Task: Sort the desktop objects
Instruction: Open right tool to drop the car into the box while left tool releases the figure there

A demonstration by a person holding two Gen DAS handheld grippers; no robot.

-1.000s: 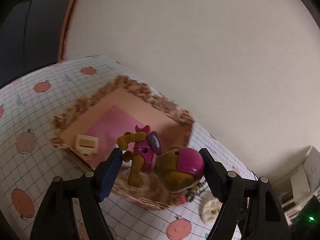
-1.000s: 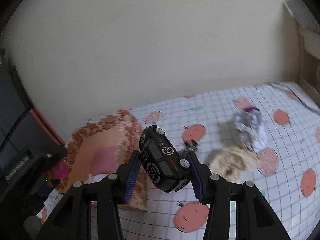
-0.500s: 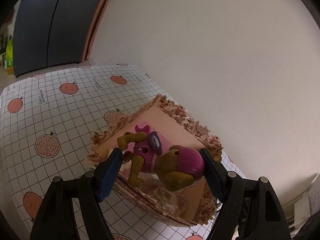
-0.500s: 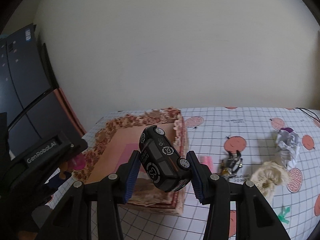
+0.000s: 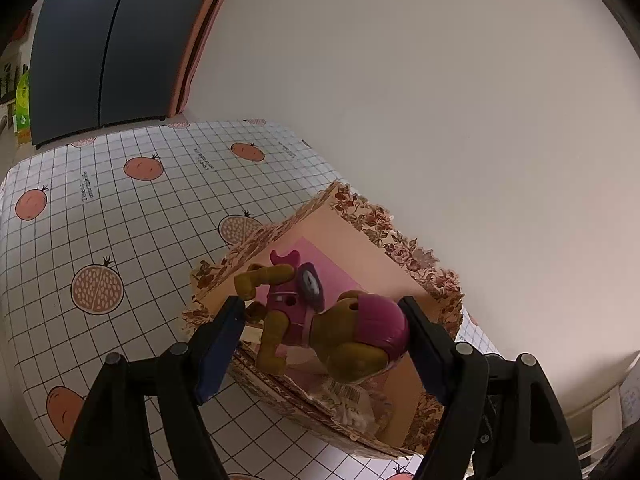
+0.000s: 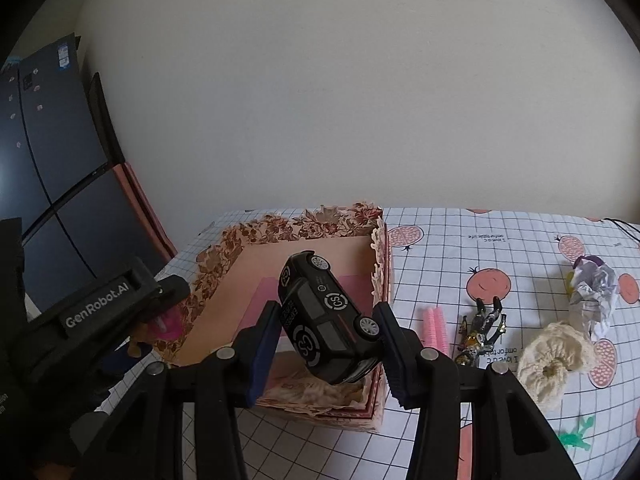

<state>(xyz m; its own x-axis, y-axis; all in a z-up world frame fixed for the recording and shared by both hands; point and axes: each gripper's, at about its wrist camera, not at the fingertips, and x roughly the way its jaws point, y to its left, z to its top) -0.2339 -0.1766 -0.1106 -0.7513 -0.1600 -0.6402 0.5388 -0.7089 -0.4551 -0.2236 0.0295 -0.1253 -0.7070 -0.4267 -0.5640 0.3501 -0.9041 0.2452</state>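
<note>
We hold both toys above the floral box (image 6: 280, 236) at the table's back edge: left gripper (image 5: 320, 332) clamps the toy pup figure (image 5: 320, 320), right gripper (image 6: 326, 330) the black toy car (image 6: 324, 320). Next, we would lower and release each inside.

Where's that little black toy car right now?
In the right wrist view, the black toy car sits tilted between the pads of the right tool, held above the floral box, left of the pink comb.
</note>
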